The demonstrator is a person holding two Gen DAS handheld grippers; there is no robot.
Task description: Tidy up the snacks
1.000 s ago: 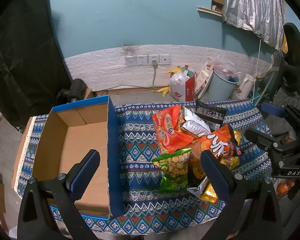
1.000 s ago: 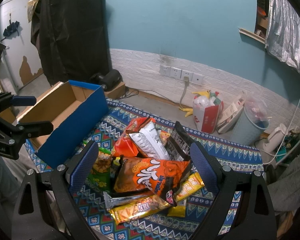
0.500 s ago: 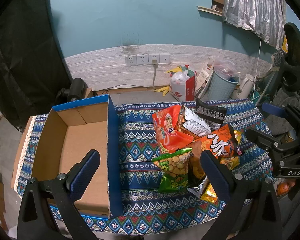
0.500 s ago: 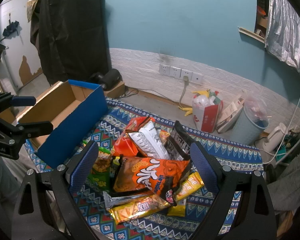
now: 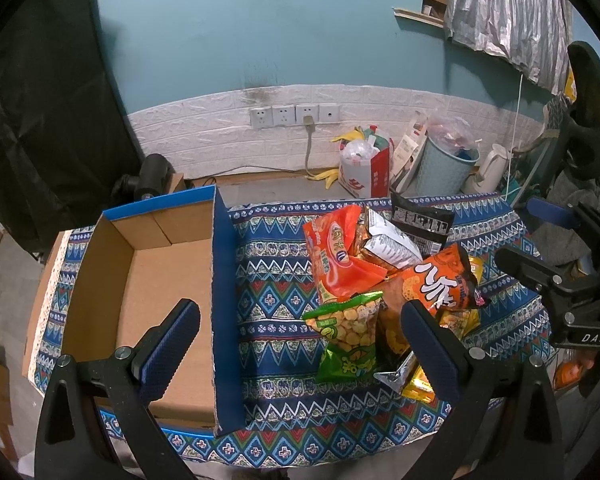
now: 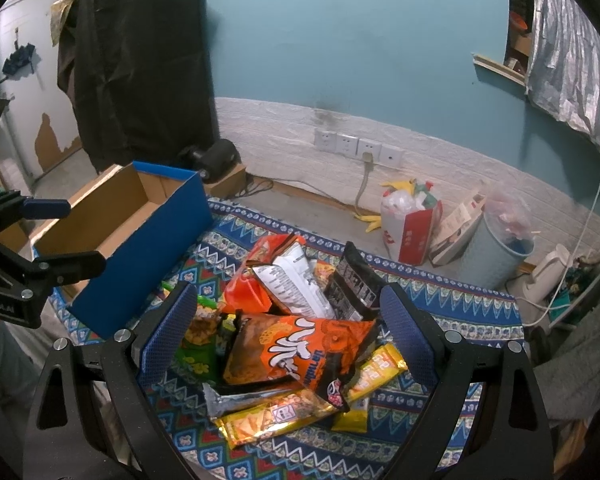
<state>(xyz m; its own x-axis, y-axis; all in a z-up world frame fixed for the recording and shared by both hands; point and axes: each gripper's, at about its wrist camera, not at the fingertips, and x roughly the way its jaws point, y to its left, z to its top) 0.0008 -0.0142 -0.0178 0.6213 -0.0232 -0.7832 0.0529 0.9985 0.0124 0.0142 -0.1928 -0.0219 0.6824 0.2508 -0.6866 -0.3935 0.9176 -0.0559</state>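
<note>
A: Patterned blue cloth covers the surface, snack pile heaped right of the cardboard box.

B: Teal wall behind, sockets low. Left claw and right claw both released, hovering.

Left claw and right claw both hang in the air — jaws spread wide, gripping nothing.

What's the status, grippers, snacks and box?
Left gripper open, empty, over the box wall. Right gripper open, above the snack pile. Cardboard box holds no snacks yet. Nothing blocking.
</note>
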